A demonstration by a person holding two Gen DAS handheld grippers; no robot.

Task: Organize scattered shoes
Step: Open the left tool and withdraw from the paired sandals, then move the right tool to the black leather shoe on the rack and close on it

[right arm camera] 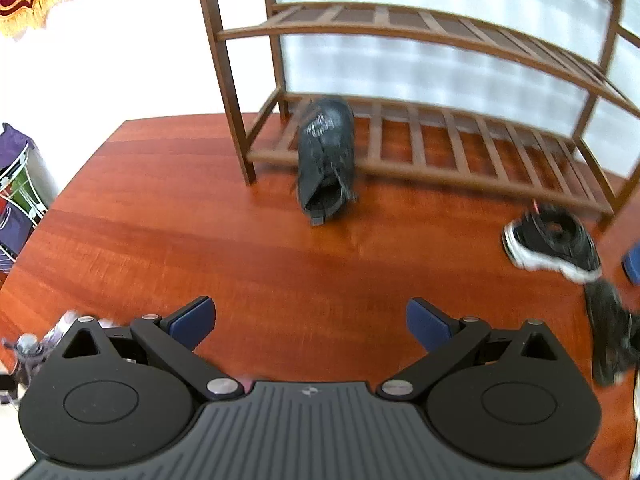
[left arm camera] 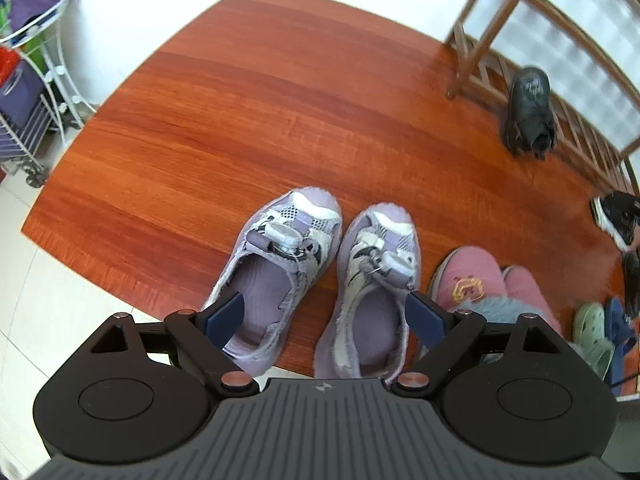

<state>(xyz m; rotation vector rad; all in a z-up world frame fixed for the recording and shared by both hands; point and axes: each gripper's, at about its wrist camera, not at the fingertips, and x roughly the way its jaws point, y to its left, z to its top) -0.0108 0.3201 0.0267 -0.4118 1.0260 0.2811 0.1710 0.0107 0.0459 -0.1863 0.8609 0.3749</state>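
Lilac sneakers (left arm camera: 320, 280) sit paired, side by side, toes away, at the near edge of the wooden floor mat (left arm camera: 248, 92); that pair looks done. Left gripper (left arm camera: 324, 316) hangs just above their heels, fingers spread wide, nothing held. Pink slippers (left arm camera: 480, 276) lie just right of them, also together; green and blue clogs (left arm camera: 600, 328) further right, arrangement hard to judge at the frame edge. Still loose: black boot (right arm camera: 326, 160) leaning on the rack's lowest shelf, black-and-white sneaker (right arm camera: 552, 240) on the mat, another dark shoe (right arm camera: 612, 332) near it. Shoe rack (right arm camera: 440, 148) shelves otherwise bare. Right gripper (right arm camera: 310, 324) open and empty, facing the boot, well short of it. Most sorting remains.
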